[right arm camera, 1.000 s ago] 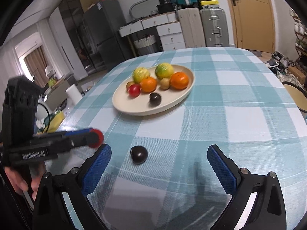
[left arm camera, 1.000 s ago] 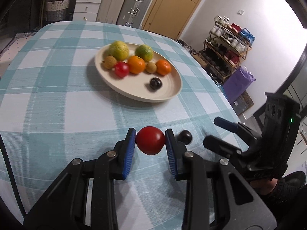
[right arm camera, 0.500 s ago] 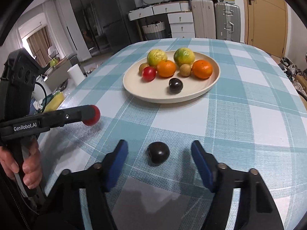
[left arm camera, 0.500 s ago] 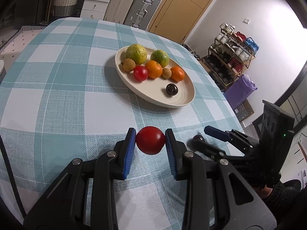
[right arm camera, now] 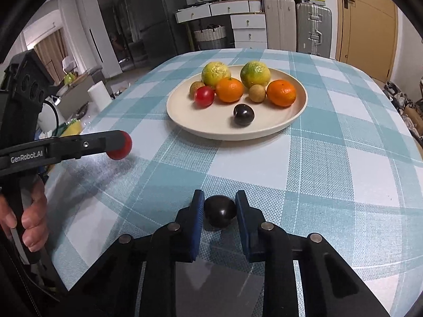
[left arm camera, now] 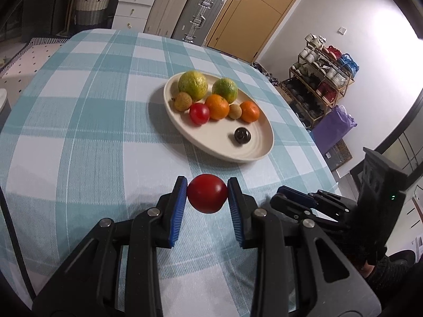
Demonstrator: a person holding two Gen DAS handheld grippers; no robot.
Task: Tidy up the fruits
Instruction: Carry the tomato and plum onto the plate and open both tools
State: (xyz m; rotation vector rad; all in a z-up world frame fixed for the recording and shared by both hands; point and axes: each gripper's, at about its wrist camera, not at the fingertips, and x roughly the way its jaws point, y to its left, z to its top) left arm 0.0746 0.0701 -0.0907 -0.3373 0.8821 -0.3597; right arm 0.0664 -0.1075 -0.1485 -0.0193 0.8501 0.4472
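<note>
Dark plum (right arm camera: 220,210) between right jaws

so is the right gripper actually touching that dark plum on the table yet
Touching. In the right wrist view both blue pads of the right gripper press against the sides of the dark plum, with no gap visible on either side.

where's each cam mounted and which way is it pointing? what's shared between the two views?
Left wrist: sits on the left gripper, looks along its fingers over the checked table toward the plate; it grips a red fruit; the right gripper shows at right.
Right wrist: sits on the right gripper, facing the same plate; its pads flank a dark fruit; the left gripper and the hand holding it show at left.
Shared: plate, its fruit, table, red fruit, suitcases and door behind.
</note>
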